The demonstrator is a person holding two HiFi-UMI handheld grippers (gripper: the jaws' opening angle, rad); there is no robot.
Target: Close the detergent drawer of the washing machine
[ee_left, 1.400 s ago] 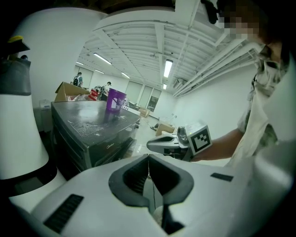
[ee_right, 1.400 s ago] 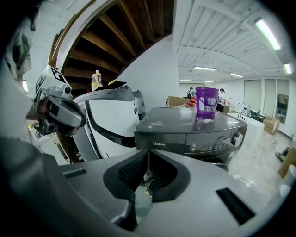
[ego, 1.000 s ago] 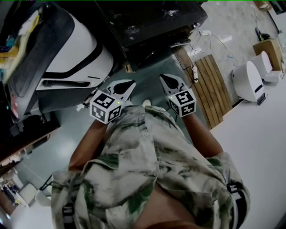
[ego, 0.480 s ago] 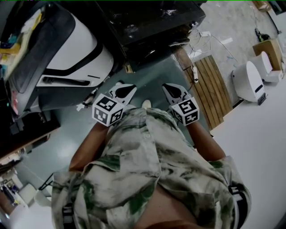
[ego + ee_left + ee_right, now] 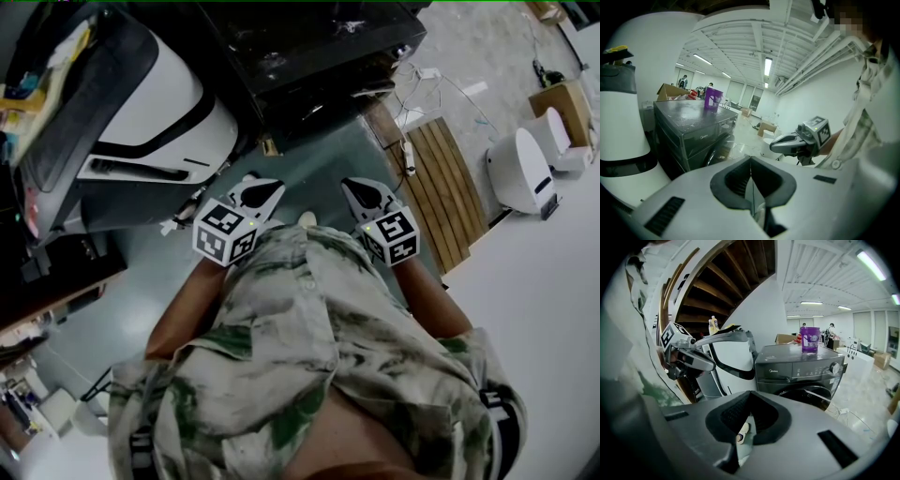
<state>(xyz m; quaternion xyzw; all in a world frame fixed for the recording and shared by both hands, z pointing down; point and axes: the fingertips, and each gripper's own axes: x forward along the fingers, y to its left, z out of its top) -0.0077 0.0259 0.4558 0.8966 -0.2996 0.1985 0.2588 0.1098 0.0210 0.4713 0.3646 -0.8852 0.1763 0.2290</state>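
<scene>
The dark grey washing machine (image 5: 309, 56) stands at the top of the head view, some way ahead of both grippers. In the right gripper view the washing machine (image 5: 801, 366) shows its front: the drawer panel (image 5: 780, 365) at the left of the control strip looks flush with the front. A purple container (image 5: 809, 339) sits on its lid. My left gripper (image 5: 262, 190) and right gripper (image 5: 361, 190) are held side by side close to the person's body, over the floor. Both are shut with nothing between the jaws, which meet in a line in each gripper view.
A large white and black appliance (image 5: 141, 112) stands left of the washing machine. A wooden pallet (image 5: 441, 178) with cables (image 5: 422, 84) lies to the right. Beyond it are a white rounded device (image 5: 525, 169) and a cardboard box (image 5: 562, 103). The floor (image 5: 169, 272) is grey-green.
Both grippers have drifted a little back toward the person's body, the right one also slightly to the right. Their jaws stay as they were.
</scene>
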